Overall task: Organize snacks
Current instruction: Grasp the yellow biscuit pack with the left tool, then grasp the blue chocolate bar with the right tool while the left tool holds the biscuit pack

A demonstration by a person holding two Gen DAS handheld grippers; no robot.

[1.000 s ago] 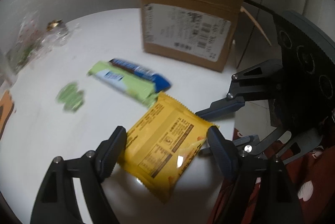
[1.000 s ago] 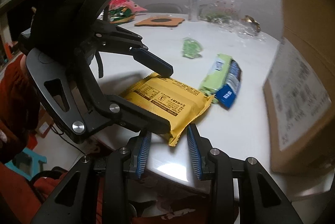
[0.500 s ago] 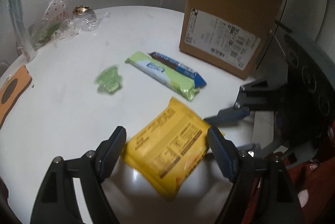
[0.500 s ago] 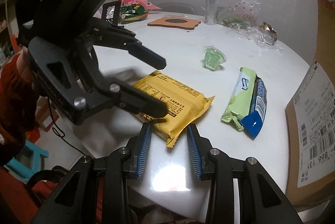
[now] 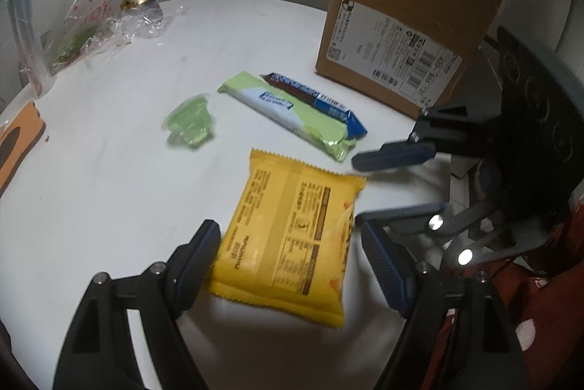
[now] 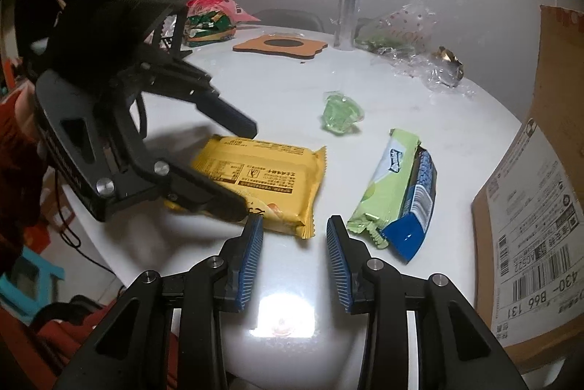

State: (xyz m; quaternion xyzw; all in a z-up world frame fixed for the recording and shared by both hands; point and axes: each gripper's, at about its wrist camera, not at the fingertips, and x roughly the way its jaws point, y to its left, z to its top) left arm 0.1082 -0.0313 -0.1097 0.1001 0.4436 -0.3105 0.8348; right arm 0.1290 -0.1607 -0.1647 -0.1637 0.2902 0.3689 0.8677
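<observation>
A yellow snack packet [image 5: 292, 236] lies flat on the white worktop [image 5: 109, 193], directly between the spread fingers of the left gripper [image 5: 288, 262], one finger at each long side, so its long axis runs forward along the fingers. Whether those fingers press on it I cannot tell. The right gripper [image 6: 294, 257], fingers slightly apart and empty, hovers just beside the packet's near corner, so the left hand is nearer.

On the round white worktop [image 5: 91, 193], the flat yellow snack packet [image 5: 292, 236] lies nearest the edge. Behind it lie the light-green wrapped bar [image 5: 288, 114] and the blue wrapped bar [image 5: 321, 100], touching side by side. The small green translucent candy [image 5: 189, 127] sits to their left, and the brown cardboard box [image 5: 405, 25] stands behind them to the right.
</observation>
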